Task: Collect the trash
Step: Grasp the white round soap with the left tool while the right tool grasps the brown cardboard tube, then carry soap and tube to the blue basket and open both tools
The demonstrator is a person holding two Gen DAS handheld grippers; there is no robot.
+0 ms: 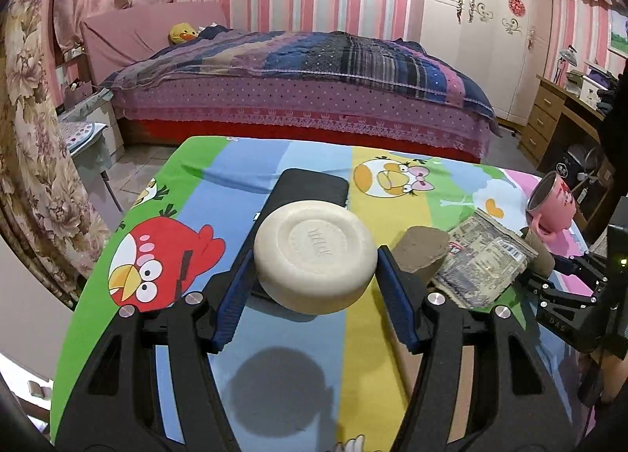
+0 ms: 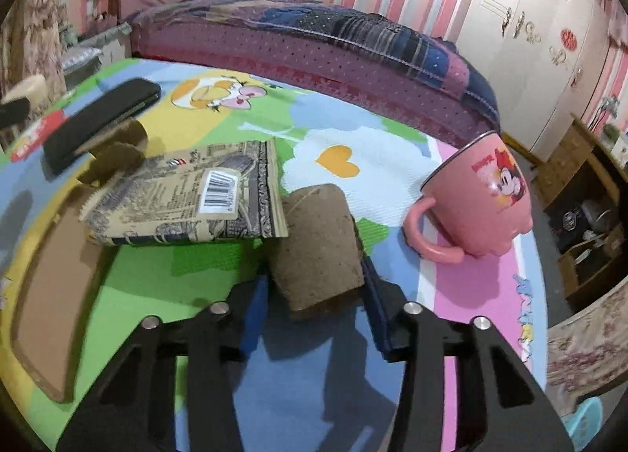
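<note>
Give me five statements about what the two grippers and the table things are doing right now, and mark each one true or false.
1. The left gripper holds a round cream soap between its fingers. True.
2. The right gripper is empty. False: it is shut on a brown cardboard tube.
3. The pink mug stands upright. False: it is tipped over, resting on its handle and side.
4. A snack packet with a barcode lies left of the tube in the right wrist view. True.
5. The black case sits on the bed. False: it lies on the cartoon tablecloth, beyond the soap.
</note>
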